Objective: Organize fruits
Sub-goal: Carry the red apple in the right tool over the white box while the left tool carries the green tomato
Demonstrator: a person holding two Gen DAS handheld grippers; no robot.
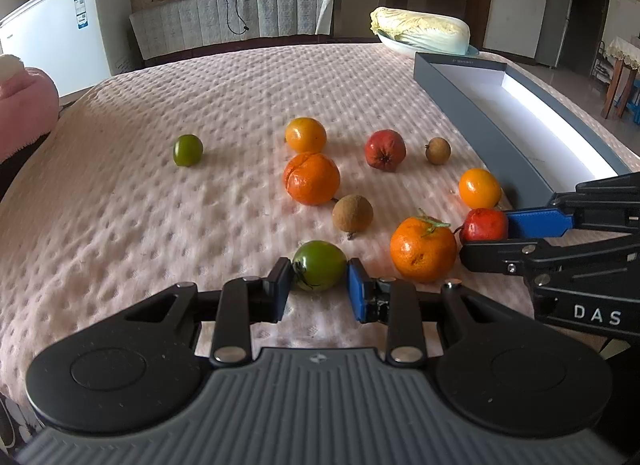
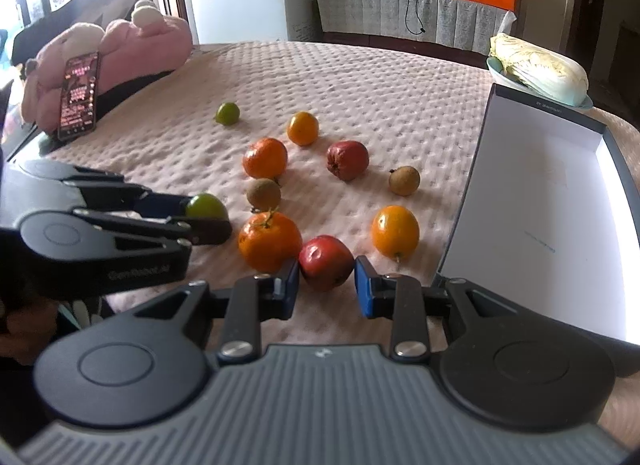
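Observation:
Several fruits lie on a pink quilted cloth [image 1: 160, 205]. My left gripper [image 1: 319, 285] is shut on a green fruit [image 1: 320, 265], its pads pressed to both sides. The same green fruit [image 2: 206, 207] shows in the right wrist view, clamped by the left gripper [image 2: 208, 221]. My right gripper [image 2: 327, 285] is shut on a red fruit [image 2: 326, 261]; in the left wrist view that red fruit [image 1: 482, 225] sits between the right gripper's [image 1: 490, 235] pads. A stemmed orange [image 1: 423, 249] lies between the two held fruits. An open grey box [image 1: 532, 105] with a white inside stands at the right.
Loose on the cloth: another orange [image 1: 311, 179], two yellow-orange fruits [image 1: 306, 135] [image 1: 479, 188], a second red fruit [image 1: 385, 149], two brown fruits [image 1: 352, 213] [image 1: 438, 151], a small green fruit [image 1: 187, 150]. A cabbage [image 1: 420, 31] lies behind the box. A phone [image 2: 79, 95] leans on a pink plush [image 2: 132, 45].

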